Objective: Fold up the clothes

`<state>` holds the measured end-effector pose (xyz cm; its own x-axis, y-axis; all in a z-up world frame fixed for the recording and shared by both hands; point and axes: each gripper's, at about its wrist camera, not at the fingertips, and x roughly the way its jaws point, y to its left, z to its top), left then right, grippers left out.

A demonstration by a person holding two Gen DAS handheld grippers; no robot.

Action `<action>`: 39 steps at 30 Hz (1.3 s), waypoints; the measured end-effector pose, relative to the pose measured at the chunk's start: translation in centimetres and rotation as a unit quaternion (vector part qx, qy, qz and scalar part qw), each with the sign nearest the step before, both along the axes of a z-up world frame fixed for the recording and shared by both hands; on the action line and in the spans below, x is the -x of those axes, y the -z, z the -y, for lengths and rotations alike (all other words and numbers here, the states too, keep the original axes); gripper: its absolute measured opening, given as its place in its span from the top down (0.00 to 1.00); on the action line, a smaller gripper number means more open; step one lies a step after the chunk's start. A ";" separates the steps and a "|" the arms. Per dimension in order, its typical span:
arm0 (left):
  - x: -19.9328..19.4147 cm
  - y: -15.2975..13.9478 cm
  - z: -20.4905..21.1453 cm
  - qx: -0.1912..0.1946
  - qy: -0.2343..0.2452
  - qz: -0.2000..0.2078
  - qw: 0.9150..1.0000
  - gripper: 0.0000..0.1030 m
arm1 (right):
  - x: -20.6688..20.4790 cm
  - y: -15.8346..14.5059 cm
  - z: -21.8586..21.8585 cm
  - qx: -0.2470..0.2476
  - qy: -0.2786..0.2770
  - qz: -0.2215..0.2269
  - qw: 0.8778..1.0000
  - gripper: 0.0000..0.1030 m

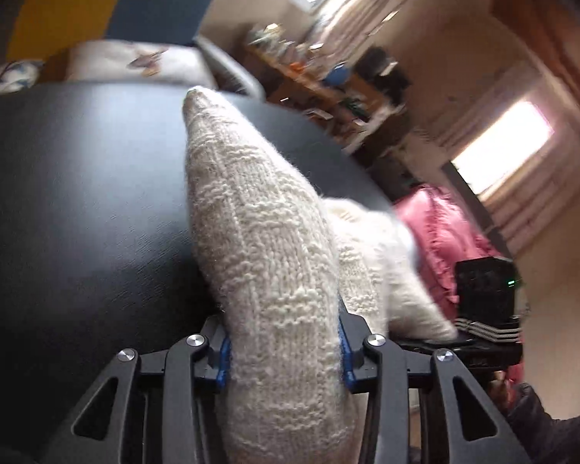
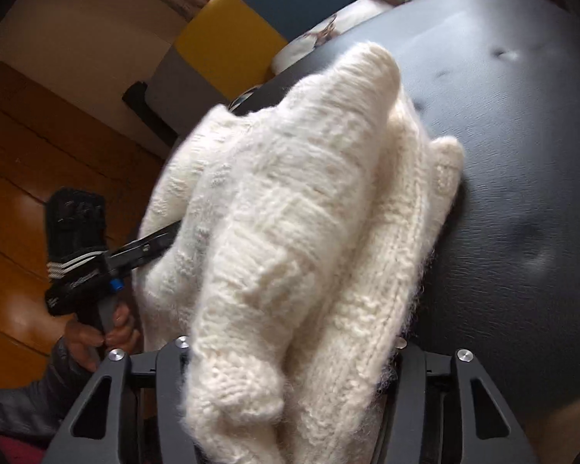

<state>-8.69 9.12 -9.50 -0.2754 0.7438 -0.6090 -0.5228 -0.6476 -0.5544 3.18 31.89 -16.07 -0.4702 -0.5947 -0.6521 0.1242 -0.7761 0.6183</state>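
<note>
Both my left gripper (image 1: 284, 352) and right gripper (image 2: 294, 352) pinch the sweater (image 2: 290, 212) (thick, fluffy knit), which could slip out mid-fold.

Bright window (image 1: 502, 147), wooden floor (image 2: 23, 193)

We are in a lived-in home, most likely a living room or bedroom. We see pale striped curtains (image 1: 371, 11) drawn over a bright window, a cluttered wooden shelf (image 1: 309, 77) crowded with small household items, and warm brown wooden floorboards (image 2: 31, 178). A yellow, blue and grey upholstered cushion (image 2: 247, 27) stands behind the black leather-like padded surface (image 1: 77, 193), and a pink quilted garment (image 1: 440, 236) lies heaped beside it.
</note>
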 end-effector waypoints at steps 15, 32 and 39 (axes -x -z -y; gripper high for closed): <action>6.2 -6.4 -17.6 -0.040 0.134 -0.062 0.988 0.60 | -1.2 -7.6 -12.1 -0.054 0.135 -0.075 0.987 0.50; 12.3 0.6 -27.8 0.092 0.107 0.016 0.990 0.54 | 2.2 -1.2 -21.9 -0.042 0.202 -0.039 0.978 0.38; 11.6 -0.3 -26.1 0.093 0.095 0.009 0.991 0.53 | 1.1 -3.2 -20.2 -0.099 0.203 -0.061 0.972 0.32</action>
